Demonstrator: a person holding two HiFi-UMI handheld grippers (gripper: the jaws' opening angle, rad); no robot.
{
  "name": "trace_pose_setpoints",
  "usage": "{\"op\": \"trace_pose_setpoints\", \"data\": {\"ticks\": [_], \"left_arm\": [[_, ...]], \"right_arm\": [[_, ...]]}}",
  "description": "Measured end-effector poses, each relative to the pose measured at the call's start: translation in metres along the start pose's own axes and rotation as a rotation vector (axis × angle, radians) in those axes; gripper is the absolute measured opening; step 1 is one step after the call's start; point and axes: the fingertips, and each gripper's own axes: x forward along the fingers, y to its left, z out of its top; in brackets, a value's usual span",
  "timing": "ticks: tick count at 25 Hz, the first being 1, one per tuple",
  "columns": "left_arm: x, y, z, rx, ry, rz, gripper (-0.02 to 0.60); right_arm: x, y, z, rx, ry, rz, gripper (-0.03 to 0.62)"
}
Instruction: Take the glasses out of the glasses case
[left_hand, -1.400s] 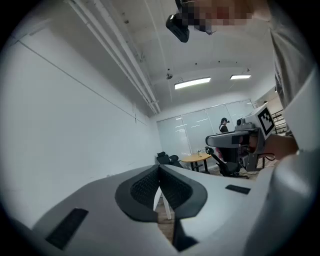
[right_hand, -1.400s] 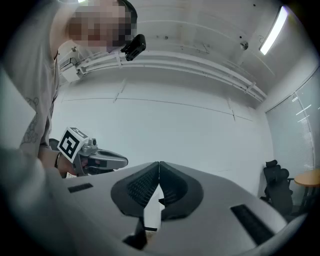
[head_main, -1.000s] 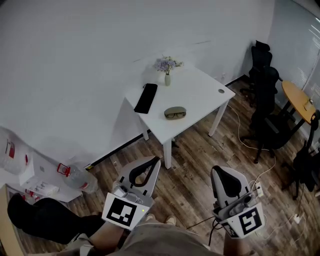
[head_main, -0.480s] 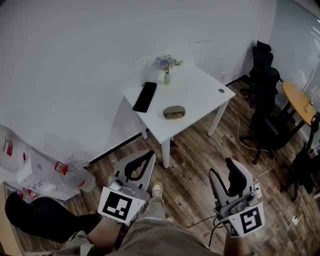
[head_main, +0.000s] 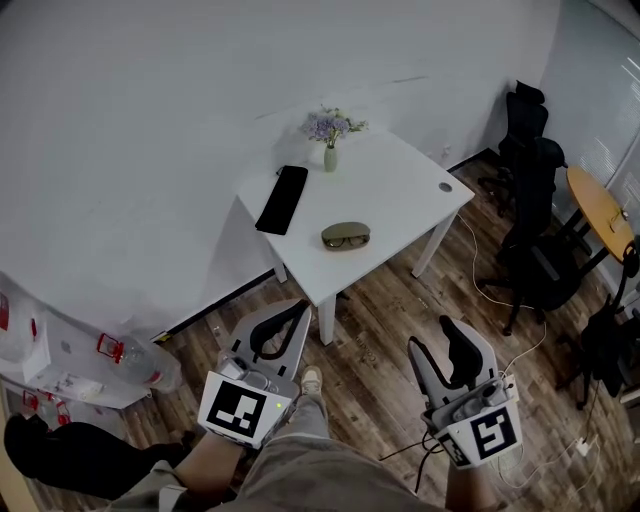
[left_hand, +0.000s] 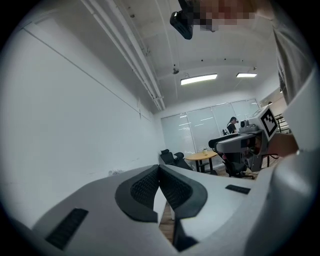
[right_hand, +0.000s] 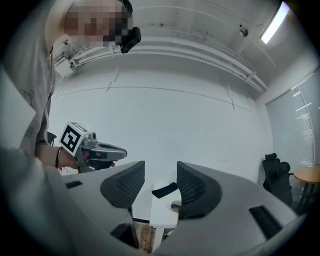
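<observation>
Glasses case (head_main: 346, 236): a small oval pod, olive-drab with a matte finish, lying flat near the front middle of the white surface (head_main: 400, 185) and well apart from both grippers. A darker band runs along its near edge, too small to identify, and the lid's state cannot be determined from here. The surface is a square, smooth, white-topped desk on white legs, set at an angle against the plain white wall (head_main: 150, 130). Towards its back edge lies a flat black slab (head_main: 281, 199), long, rectangular and dull. Beside that, at the rear, stands a small pale vase (head_main: 330, 158) holding a spray of lilac-coloured flowers (head_main: 328, 126). The floor (head_main: 380, 320) is wood plank, mid-brown with visible grain. Black office chairs (head_main: 530, 160) and a round wooden table (head_main: 600, 205) stand off to the right. The left gripper (head_main: 304, 312) is held low in front of the person. Its fingers (left_hand: 140, 187) are together, the tips meeting, with nothing between them. They are grey moulded shells with black ribbed pads. The right gripper (head_main: 436, 338) is held level at the same height. Its fingers (right_hand: 122, 187) are apart with a clear gap and nothing gripped, and only the distant surface shows through the opening. Each gripper carries a white cube (head_main: 240, 415) printed with black square markers.
</observation>
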Motion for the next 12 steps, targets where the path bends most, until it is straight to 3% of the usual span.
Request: {"op": "trace_pose_setpoints", "data": {"ticks": [12], "left_arm": [[0.116, 0.116, -0.062, -0.003, 0.115, -0.023, 0.017]], "right_arm": [[0.170, -0.051, -0.042, -0.019, 0.149, 0.065, 0.202]]}}
